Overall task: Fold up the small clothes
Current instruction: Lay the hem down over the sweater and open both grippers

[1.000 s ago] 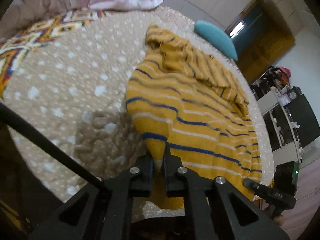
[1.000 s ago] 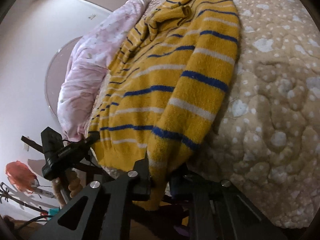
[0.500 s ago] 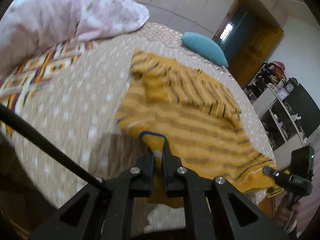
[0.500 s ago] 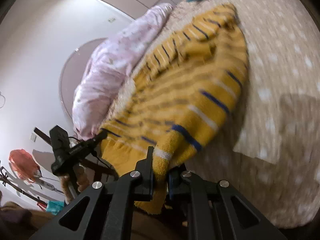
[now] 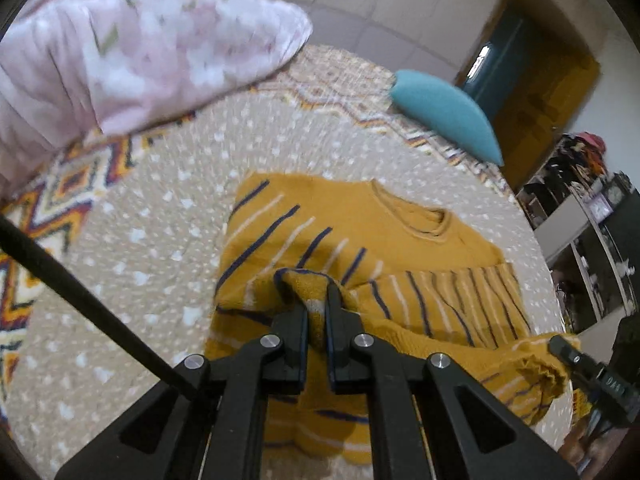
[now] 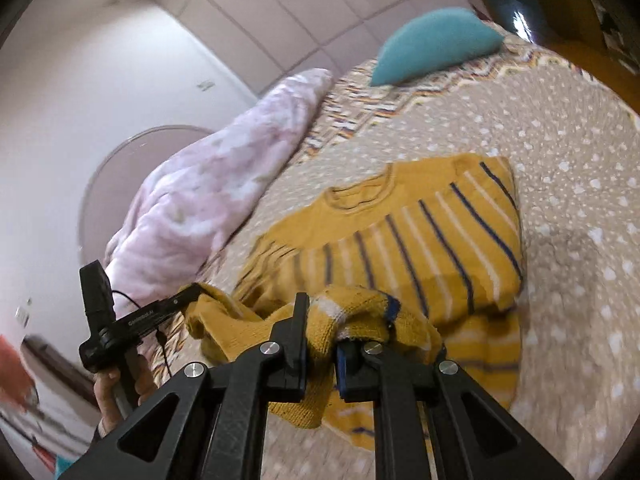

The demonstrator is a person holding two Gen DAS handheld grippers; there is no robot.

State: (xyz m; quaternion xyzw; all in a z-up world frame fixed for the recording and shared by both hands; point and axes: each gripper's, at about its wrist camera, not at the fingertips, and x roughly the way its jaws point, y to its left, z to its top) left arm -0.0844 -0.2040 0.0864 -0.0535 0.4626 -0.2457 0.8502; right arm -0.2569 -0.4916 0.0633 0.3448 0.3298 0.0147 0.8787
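Mustard sweater point(image 5: 360, 232) hem, pinched in both tools

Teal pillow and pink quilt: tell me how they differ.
The teal pillow is one plain colour; the pink quilt is pale with a faint blotchy pattern. The pillow is a small, smooth wedge; the quilt is a big, rumpled heap. In the right wrist view the pillow lies at the far end of the bed and the quilt runs along its left side. Both lie clear of the yellow sweater.
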